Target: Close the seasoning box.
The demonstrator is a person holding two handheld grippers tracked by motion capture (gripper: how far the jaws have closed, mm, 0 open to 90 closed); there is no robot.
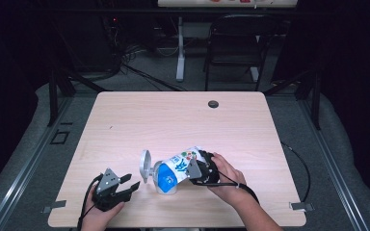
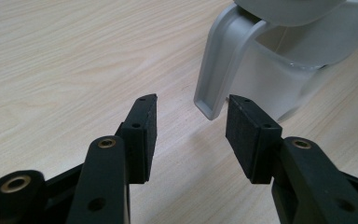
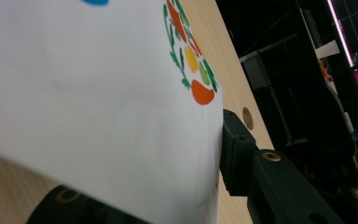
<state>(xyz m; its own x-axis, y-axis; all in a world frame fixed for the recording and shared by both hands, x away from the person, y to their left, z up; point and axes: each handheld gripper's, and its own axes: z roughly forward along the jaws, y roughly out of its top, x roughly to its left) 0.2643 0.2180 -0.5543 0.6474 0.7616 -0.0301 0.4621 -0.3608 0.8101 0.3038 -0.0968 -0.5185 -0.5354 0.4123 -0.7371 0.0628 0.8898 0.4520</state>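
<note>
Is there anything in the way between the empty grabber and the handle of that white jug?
Nothing visible. In the left gripper view, the left gripper has open jaws with only bare table between them and the jug's handle just ahead. The right gripper is shut on the milk carton, tipped over the jug.

The high view looks down over the table [image 1: 125, 120]; both gripper views sit close against the carton [image 3: 98, 107] and jug [image 2: 270, 65].

1. A light wooden table [image 1: 139, 120] stood on a grey floor [image 1: 294, 125].
2. A small dark round hole [image 1: 213, 104] was near its far edge.
3. A black folding chair [image 1: 236, 43] stood behind the table.
</note>
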